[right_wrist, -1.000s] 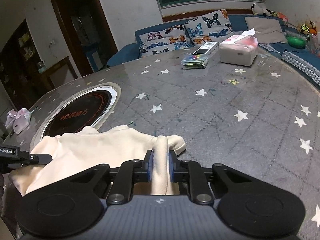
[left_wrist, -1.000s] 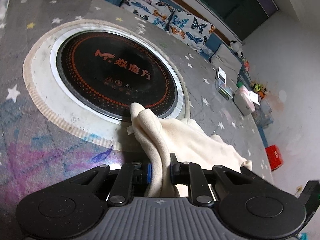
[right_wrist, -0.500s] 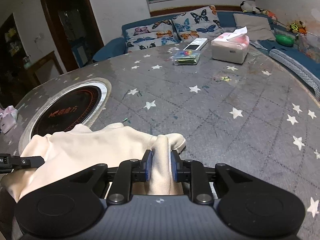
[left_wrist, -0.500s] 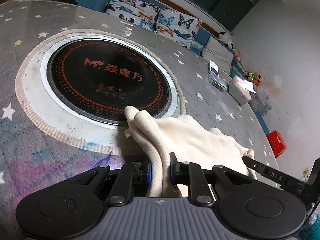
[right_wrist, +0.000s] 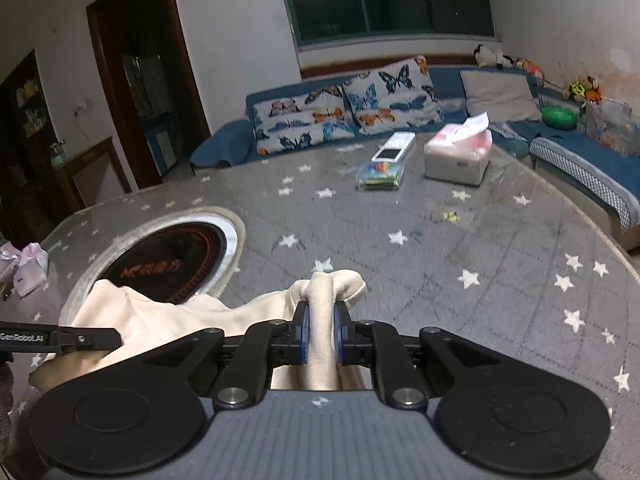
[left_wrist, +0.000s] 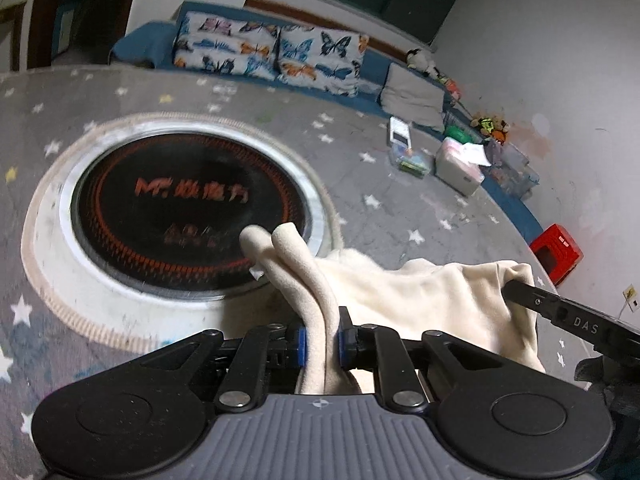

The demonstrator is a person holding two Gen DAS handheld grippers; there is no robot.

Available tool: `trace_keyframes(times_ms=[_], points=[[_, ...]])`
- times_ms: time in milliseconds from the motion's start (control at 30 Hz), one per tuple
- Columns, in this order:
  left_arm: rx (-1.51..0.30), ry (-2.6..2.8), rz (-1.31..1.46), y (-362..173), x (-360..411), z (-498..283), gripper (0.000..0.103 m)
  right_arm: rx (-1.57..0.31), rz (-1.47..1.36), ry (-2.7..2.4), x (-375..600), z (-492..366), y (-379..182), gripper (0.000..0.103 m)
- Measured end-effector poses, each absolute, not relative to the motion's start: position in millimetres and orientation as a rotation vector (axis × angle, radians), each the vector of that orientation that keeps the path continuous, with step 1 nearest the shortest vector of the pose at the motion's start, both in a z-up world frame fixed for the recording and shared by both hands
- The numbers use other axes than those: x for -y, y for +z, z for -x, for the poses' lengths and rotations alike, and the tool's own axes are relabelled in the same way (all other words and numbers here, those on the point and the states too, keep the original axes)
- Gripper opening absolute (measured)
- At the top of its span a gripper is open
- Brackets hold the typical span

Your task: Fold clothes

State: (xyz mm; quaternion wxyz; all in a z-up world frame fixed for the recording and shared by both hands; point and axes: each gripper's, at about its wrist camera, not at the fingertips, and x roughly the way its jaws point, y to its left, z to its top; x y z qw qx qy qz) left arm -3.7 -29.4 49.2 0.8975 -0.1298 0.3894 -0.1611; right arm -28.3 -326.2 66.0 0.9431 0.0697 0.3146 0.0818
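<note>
item: left gripper (left_wrist: 320, 346). its blue-padded jaws are clamping a bunched double ridge of the cream garment (left_wrist: 420, 300); the pinched cloth is poking out past the fingertips toward the round cooktop (left_wrist: 180, 216) set into the table.

item: right gripper (right_wrist: 320, 340). it is likewise pinching a gathered fold of the same garment, the nub of cloth bulging out just beyond its pads. in the left wrist view, its black finger is showing at the cloth's far corner, on the side away from the cooktop.

item: cream garment, soft and thick-napped. it is hanging slack between the two grippers, sagging in the middle, its near edge overlapping the cooktop's pale rim; how much of it is resting on the star-printed tablecloth (right_wrist: 460, 240) cannot be told. its long axis is running from one gripper to the other, one end beside the cooktop, the other pointing away from it across the table.

step, as a judgement: an edge is being carried with both ends pinched, fitting either a spreading-out or the carrying-over of a fold; the frames are not settling which.

next move, as a judgement: it is calling for both grips staying level and evenly tensioned, so the sagging middle is not creasing.
</note>
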Motion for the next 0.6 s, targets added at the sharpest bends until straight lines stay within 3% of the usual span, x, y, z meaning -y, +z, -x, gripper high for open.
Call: trace_keyframes(times_ms=[600], points=[[-0.746, -0.364, 0.187, 72.1, 124.0, -2.0, 0.014, -0.507, -0.124, 0.164, 391.5, 40.6, 102.1, 0.011]])
